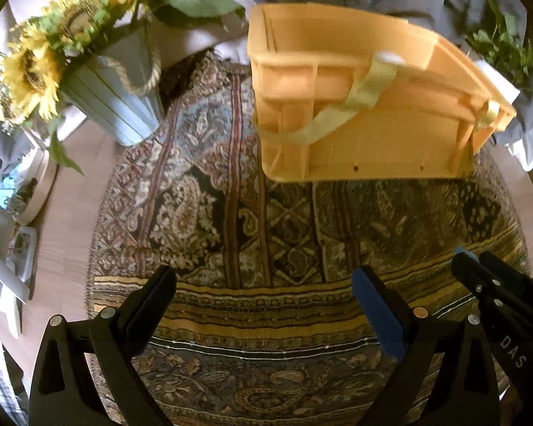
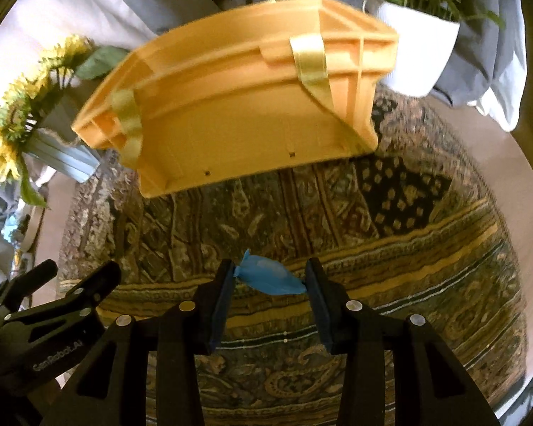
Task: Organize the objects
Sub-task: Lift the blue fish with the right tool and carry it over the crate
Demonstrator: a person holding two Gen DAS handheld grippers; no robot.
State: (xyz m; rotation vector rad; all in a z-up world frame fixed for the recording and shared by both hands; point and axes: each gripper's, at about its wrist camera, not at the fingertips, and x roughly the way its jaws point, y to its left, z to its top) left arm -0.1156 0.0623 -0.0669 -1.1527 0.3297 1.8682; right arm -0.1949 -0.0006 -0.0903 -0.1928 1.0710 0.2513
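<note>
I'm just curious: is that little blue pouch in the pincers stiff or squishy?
Probably squishy: the blue pouch looks plump and rounded between the right gripper, with a twisted, crinkled end like thin film. It seems light, since it hangs held only by its ends. It could slip if squeezed loosely.

Orange crate point(image 2: 238, 81), blue wrapped piece point(image 2: 270, 277), paisley brown-gold rug point(image 2: 391, 230), yellow sunflowers point(image 1: 28, 71).

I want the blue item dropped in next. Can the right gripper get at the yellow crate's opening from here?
Probably yes. The right gripper, shut on the blue wrapped item, faces the yellow crate across bare rug; nothing stands between, though the crate's near wall must be cleared.
</note>
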